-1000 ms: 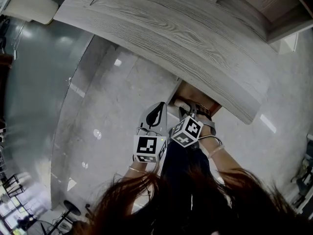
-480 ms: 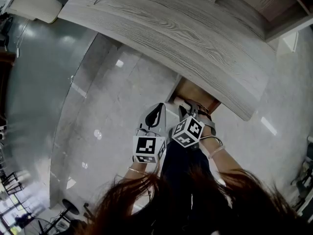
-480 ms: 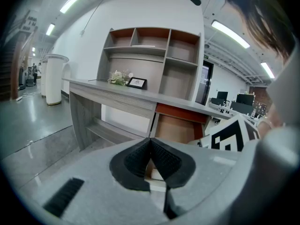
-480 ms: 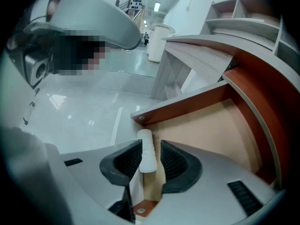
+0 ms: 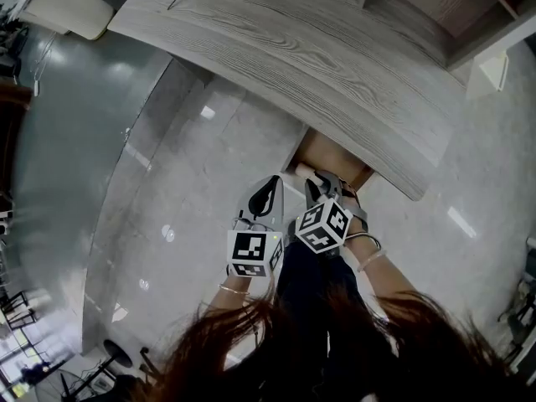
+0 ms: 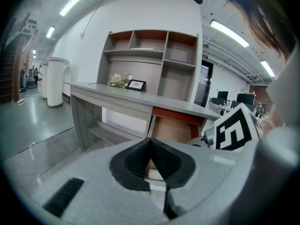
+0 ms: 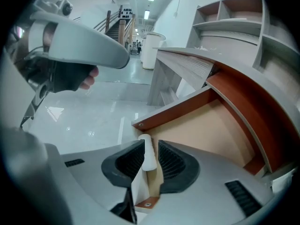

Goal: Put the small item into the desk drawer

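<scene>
Right claw [image 7: 150, 145]: closing, small white roll [image 7: 147, 156] between its pads, above the open drawer [image 7: 206, 125].
Left claw [image 6: 150, 140]: pinched together, empty.

The glossy pale grey stone floor [image 5: 193, 199] mirrors the long fluorescent strip lights [image 6: 72, 3] overhead. A grey wood-grain desk [image 5: 318, 65] stands against the plain white wall [image 6: 140, 8], topped by a grey-and-brown open shelf unit [image 6: 150, 55]. Further off stands a white cylindrical column [image 6: 55, 81].
</scene>
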`<state>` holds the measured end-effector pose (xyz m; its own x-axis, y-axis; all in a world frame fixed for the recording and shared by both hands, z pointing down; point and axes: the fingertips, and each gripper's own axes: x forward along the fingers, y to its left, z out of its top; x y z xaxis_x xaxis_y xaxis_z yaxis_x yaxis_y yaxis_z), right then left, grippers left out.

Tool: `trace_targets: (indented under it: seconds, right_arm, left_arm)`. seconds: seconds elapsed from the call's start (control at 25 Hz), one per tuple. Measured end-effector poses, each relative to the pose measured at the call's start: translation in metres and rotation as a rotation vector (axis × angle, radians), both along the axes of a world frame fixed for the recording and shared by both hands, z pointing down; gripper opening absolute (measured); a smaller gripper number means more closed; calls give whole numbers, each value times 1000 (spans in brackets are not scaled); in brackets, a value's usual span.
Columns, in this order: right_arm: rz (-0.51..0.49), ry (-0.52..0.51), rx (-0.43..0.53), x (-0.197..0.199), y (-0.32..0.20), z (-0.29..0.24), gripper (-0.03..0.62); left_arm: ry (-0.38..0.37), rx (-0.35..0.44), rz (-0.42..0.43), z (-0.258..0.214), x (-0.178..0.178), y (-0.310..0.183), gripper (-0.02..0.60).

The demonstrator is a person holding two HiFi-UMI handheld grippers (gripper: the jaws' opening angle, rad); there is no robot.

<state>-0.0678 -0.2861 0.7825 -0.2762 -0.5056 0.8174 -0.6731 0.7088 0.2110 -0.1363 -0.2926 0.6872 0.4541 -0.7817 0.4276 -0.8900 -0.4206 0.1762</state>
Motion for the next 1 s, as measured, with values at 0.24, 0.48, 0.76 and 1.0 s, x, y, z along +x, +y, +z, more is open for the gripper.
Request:
trace_targets:
  seconds: [0.24, 0.48, 0.76, 1.0]
  right_arm:
    - [14, -2, 18, 8, 4, -10, 71]
    - [23, -22, 58, 18, 12, -30, 52]
    - [45, -59, 106, 24, 18, -65, 34]
    - [63, -92, 138, 29, 30, -92, 28]
  left_arm:
    - [1, 16, -1, -11, 6, 4, 15]
    - [0, 37, -6, -28, 17, 9, 15]
    - [-9, 56, -7, -50, 25, 22, 15]
    - [-21, 65, -4, -69, 30, 38, 15]
